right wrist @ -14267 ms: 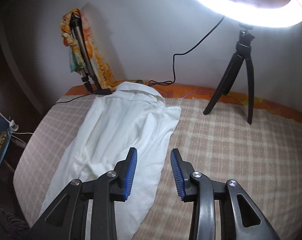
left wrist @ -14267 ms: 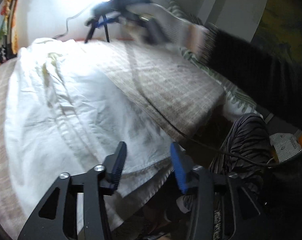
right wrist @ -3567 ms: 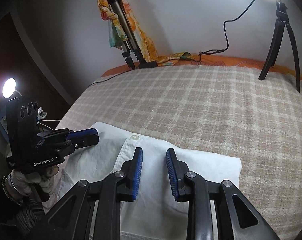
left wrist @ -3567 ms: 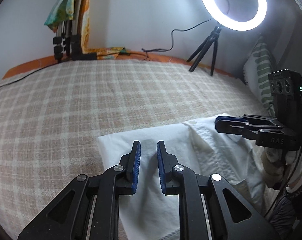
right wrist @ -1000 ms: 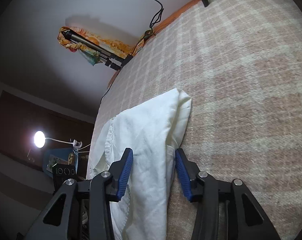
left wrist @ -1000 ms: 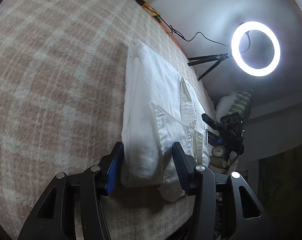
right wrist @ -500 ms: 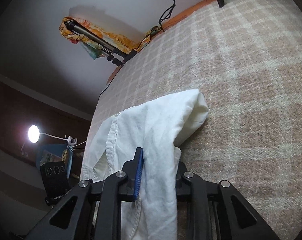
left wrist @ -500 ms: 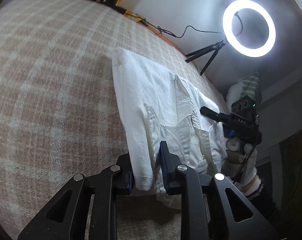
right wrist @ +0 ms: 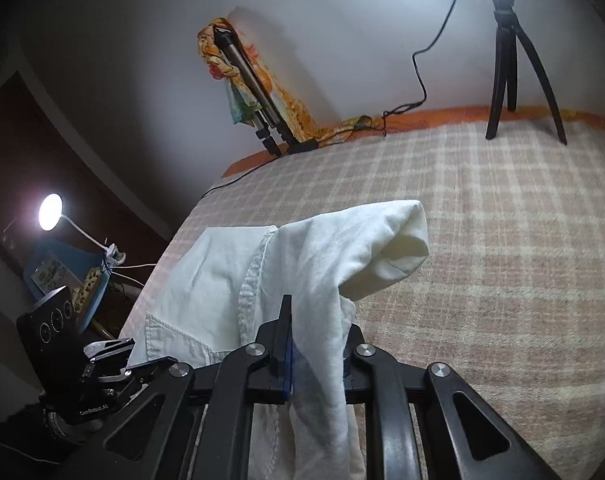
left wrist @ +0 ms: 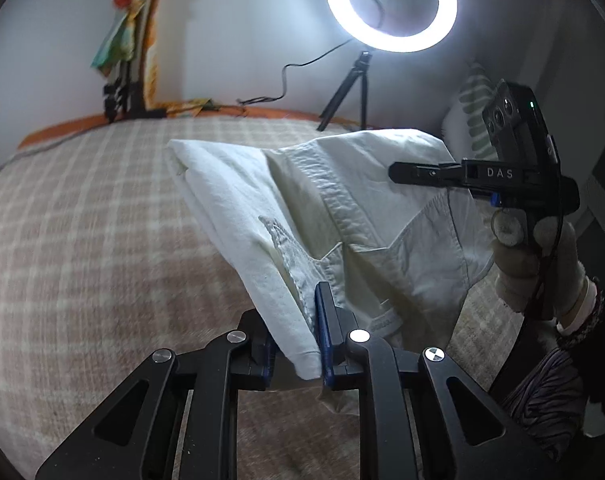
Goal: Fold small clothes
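Two grippers, left gripper | right gripper | fingers pinching white shirt | ring light behind

A lit ring light stands on the checked bed.

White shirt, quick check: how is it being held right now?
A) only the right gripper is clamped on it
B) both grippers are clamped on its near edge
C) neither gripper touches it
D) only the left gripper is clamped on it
B: the left gripper is shut on a fold of the white shirt, and the right gripper pinches cloth at the other near corner.
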`<action>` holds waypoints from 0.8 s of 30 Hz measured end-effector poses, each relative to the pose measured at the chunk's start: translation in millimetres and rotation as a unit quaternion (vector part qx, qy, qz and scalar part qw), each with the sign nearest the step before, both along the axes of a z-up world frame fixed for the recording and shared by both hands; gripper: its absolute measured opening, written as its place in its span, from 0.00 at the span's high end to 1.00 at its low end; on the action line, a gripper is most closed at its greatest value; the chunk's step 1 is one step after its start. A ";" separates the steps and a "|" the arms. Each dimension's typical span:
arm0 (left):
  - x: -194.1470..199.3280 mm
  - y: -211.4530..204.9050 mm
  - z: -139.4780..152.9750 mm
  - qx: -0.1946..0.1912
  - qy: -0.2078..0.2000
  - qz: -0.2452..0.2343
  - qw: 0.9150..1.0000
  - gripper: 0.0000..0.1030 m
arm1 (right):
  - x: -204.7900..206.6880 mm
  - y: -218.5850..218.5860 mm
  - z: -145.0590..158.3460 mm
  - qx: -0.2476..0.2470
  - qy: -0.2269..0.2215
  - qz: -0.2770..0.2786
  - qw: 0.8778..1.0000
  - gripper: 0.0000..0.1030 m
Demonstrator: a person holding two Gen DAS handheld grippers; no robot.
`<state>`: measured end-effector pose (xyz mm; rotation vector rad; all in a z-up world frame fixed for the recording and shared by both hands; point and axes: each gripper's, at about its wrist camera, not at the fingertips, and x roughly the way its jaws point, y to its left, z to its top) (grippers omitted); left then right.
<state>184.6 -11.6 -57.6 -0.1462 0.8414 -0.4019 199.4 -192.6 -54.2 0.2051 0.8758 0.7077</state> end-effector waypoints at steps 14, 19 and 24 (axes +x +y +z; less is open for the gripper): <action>32.6 -110.7 17.2 0.010 -0.045 -0.100 0.994 0.86 | -9.4 -103.3 38.5 -0.017 -0.036 -0.065 0.997 0.89; 61.7 -165.0 15.7 -0.019 -0.040 -0.128 0.991 0.86 | -1.9 -158.1 48.3 -0.038 -0.043 -0.104 0.993 0.89; 86.7 -218.4 16.0 -0.033 -0.040 -0.149 0.987 0.86 | 14.0 -209.6 55.8 -0.064 -0.050 -0.138 0.987 0.89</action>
